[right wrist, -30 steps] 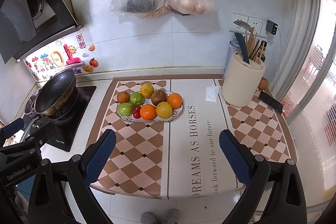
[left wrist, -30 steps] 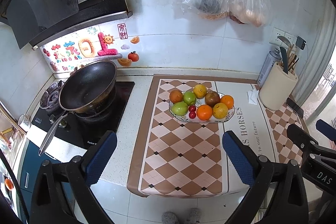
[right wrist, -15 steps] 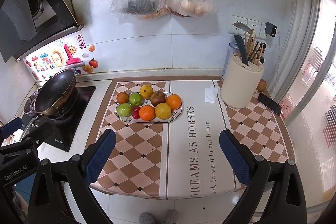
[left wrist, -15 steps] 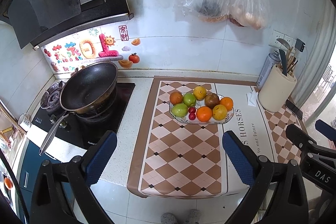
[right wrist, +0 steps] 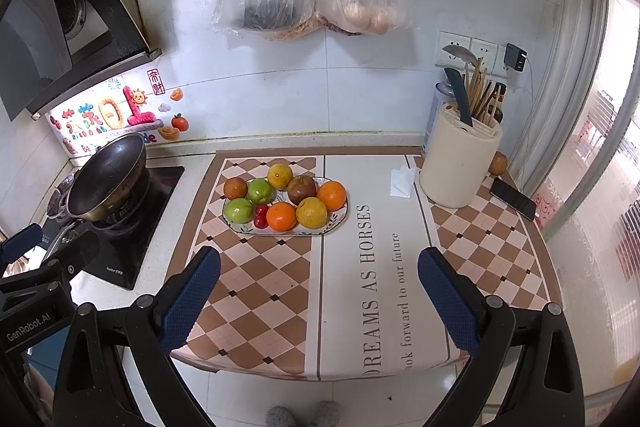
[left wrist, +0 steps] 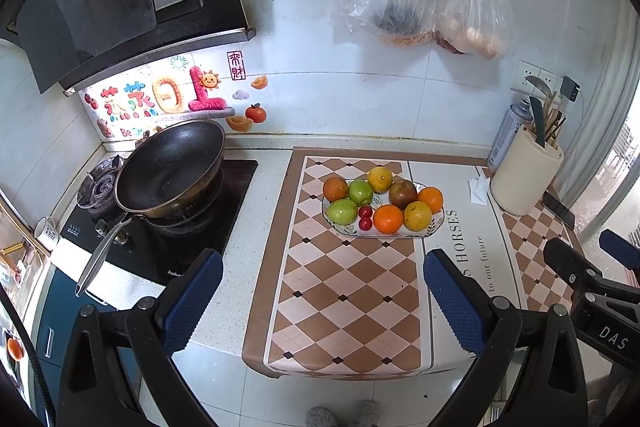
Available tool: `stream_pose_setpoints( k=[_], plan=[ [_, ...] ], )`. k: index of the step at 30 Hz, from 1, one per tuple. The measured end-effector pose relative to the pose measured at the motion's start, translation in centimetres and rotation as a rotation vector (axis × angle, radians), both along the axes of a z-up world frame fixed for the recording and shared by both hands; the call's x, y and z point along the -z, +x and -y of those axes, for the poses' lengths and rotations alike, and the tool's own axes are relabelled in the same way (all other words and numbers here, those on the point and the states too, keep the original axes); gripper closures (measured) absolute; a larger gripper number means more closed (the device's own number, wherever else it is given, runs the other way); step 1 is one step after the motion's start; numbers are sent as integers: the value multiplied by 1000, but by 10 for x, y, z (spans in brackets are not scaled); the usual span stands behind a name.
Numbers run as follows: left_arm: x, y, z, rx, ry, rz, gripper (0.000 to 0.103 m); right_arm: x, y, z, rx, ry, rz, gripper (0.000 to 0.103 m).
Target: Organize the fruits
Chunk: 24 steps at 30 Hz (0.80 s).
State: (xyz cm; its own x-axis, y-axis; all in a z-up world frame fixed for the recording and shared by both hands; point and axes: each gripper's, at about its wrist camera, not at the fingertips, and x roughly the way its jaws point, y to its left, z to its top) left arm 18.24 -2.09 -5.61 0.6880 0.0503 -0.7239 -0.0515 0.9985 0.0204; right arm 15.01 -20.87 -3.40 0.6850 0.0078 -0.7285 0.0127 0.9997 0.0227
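The left tool [left wrist: 322,297] is spread wide and holds nothing, its two blue ribbed pads hanging above the near edge of the tabletop [left wrist: 256,211]. The right tool [right wrist: 318,293] is likewise released and empty, poised above the printed white panel of the brown-and-cream checkered mat [right wrist: 256,291]. Each tool shows at the edge of the other's view, so the two are side by side, both well short of the fruit.

Farther out, the fruits all sit together in the oval white patterned ceramic plate [right wrist: 338,218] on the mat: two green apples [right wrist: 239,209], two small red cherry tomatoes [right wrist: 261,215], three oranges [right wrist: 281,216], two mottled yellow citrus [right wrist: 311,213] and one dark reddish-brown round fruit [right wrist: 302,189]. A small brownish round fruit [right wrist: 498,163] lies apart, behind the cream cylindrical utensil holder [right wrist: 456,163].

As a judgement, this fits either tools pulled back from a plate already arranged, or tools held off ahead of a reach; the pictures do not settle which. Any reach would call for a forward travel over the mat and a gentle closing on one round, rolling fruit without nudging its neighbours.

Against the picture a second ago, the plate sits slightly lower and nearer centre in both views; the fruits keep the same order and both tools have stayed open.
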Motion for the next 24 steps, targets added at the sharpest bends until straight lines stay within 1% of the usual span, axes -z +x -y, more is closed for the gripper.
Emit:
stream_pose_setpoints(
  k=[17,24],
  plan=[
    [-1,-1,1,-1,-4,0,0,0,-1,-1,1,-2,3,2],
    [-3,0,2,-1,-5,3,0,-6,-4,-1,-2,-5,11,2]
  ],
)
